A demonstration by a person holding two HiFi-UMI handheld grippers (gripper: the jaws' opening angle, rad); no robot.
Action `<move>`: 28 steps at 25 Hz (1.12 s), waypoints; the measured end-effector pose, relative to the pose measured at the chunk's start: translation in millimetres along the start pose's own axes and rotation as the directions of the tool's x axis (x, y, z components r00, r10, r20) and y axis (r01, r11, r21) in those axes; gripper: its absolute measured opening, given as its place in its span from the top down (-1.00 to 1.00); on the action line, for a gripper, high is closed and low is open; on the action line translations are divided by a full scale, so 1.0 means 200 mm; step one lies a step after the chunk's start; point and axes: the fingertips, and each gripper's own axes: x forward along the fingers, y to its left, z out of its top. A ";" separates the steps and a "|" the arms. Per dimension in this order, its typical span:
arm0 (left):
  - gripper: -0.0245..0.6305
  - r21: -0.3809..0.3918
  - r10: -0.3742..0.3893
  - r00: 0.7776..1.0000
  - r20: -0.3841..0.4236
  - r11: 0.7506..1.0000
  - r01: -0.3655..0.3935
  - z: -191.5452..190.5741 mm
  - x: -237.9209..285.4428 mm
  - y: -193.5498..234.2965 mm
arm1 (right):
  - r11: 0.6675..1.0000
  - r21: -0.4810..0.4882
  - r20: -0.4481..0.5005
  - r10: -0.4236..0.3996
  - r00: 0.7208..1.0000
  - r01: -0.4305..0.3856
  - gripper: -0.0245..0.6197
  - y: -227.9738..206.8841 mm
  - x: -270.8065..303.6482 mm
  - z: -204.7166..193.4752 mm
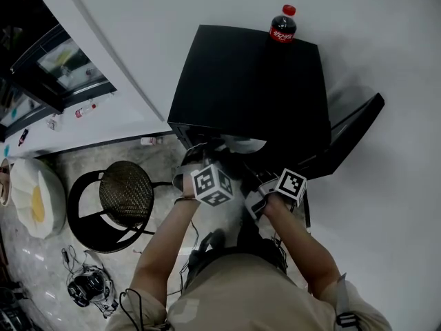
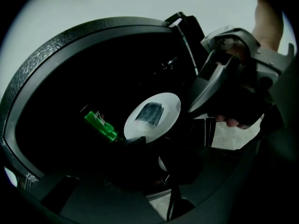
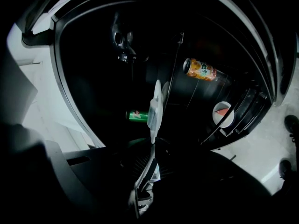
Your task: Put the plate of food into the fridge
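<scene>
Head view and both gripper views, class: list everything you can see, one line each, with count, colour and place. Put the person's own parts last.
fridge: one, black, in front of the person, door open
cola bottle: one, dark with a red cap, upright on top of the fridge
plate: one, white, at the fridge opening
food: one piece, dark, on the plate
green can: one, green, inside the fridge
orange can: one, orange, inside the fridge
stool: one, black frame with woven seat, on the floor left of the fridge
left gripper: one, dark with a black-and-white marker cube, shut on the plate's rim
right gripper: one, same colours, shut on the plate's rim
</scene>
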 end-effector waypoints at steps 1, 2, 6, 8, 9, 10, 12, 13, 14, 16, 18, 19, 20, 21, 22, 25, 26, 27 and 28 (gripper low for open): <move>0.63 -0.002 0.001 1.000 0.000 1.000 -0.001 0.00 0.00 0.00 | 1.000 -0.007 -0.002 -0.004 1.000 0.004 0.81 0.00 0.01 0.00; 0.63 -0.004 0.004 1.000 -0.001 1.000 -0.004 0.01 0.01 0.00 | 1.000 -0.015 -0.005 -0.007 1.000 0.007 0.81 0.00 0.02 0.00; 0.63 -0.010 0.010 1.000 -0.002 1.000 -0.010 0.01 0.02 0.00 | 0.999 -0.042 -0.004 -0.020 1.000 0.020 0.82 -0.02 0.04 0.01; 0.63 -0.010 0.011 1.000 -0.002 1.000 -0.011 0.02 0.02 0.00 | 0.999 -0.043 0.003 -0.024 1.000 0.025 0.83 -0.02 0.05 0.02; 0.63 -0.009 0.012 1.000 -0.003 1.000 -0.013 0.02 0.02 0.01 | 0.999 -0.045 0.003 -0.022 1.000 0.023 0.83 -0.02 0.05 0.03; 0.63 -0.008 0.014 1.000 -0.004 1.000 -0.014 0.02 0.02 0.01 | 0.999 -0.047 0.002 -0.023 1.000 0.023 0.83 -0.02 0.05 0.03; 0.63 -0.007 0.015 1.000 -0.009 1.000 -0.015 0.02 0.02 0.01 | 0.999 -0.051 0.000 -0.020 1.000 0.020 0.83 -0.02 0.05 0.04; 0.63 -0.007 0.016 1.000 -0.011 1.000 -0.016 0.03 0.03 0.01 | 0.999 -0.050 -0.001 -0.015 1.000 0.015 0.83 -0.02 0.05 0.04; 0.63 -0.007 0.016 1.000 -0.013 1.000 -0.016 0.03 0.03 0.01 | 0.999 -0.048 -0.001 -0.012 1.000 0.012 0.83 -0.02 0.06 0.04; 0.63 -0.008 0.017 1.000 -0.015 1.000 -0.017 0.03 0.03 0.01 | 0.999 -0.048 -0.002 -0.012 1.000 0.012 0.83 -0.02 0.06 0.05; 0.63 -0.010 0.017 1.000 -0.017 1.000 -0.018 0.03 0.04 0.01 | 0.999 -0.050 0.005 -0.014 1.000 0.014 0.83 -0.02 0.06 0.06; 0.63 -0.012 0.017 1.000 -0.017 1.000 -0.018 0.04 0.04 0.02 | 0.999 -0.052 0.011 -0.015 1.000 0.015 0.83 -0.02 0.06 0.07; 0.63 -0.015 0.017 1.000 -0.018 1.000 -0.018 0.04 0.05 0.02 | 0.998 -0.056 0.017 -0.016 1.000 0.017 0.83 -0.02 0.07 0.08; 0.63 -0.019 0.018 1.000 -0.018 1.000 -0.018 0.04 0.05 0.02 | 0.998 -0.061 0.021 -0.017 1.000 0.018 0.83 -0.02 0.07 0.08; 0.63 -0.021 0.018 1.000 -0.018 1.000 -0.019 0.04 0.05 0.02 | 0.998 -0.064 0.022 -0.017 1.000 0.018 0.83 -0.02 0.07 0.09; 0.63 -0.025 0.022 1.000 -0.019 0.999 -0.023 0.05 0.06 0.03 | 0.997 -0.069 0.023 -0.019 1.000 0.020 0.83 -0.01 0.07 0.10; 0.63 -0.027 0.024 1.000 -0.018 0.999 -0.024 0.06 0.06 0.03 | 0.997 -0.074 0.024 -0.020 0.999 0.022 0.83 -0.01 0.07 0.10; 0.63 -0.030 0.025 1.000 -0.017 0.999 -0.026 0.06 0.06 0.03 | 0.996 -0.082 0.028 -0.022 0.999 0.025 0.83 -0.01 0.07 0.11; 0.63 -0.036 0.026 1.000 -0.015 0.999 -0.026 0.06 0.07 0.03 | 0.995 -0.091 0.034 -0.026 0.999 0.029 0.83 -0.01 0.07 0.11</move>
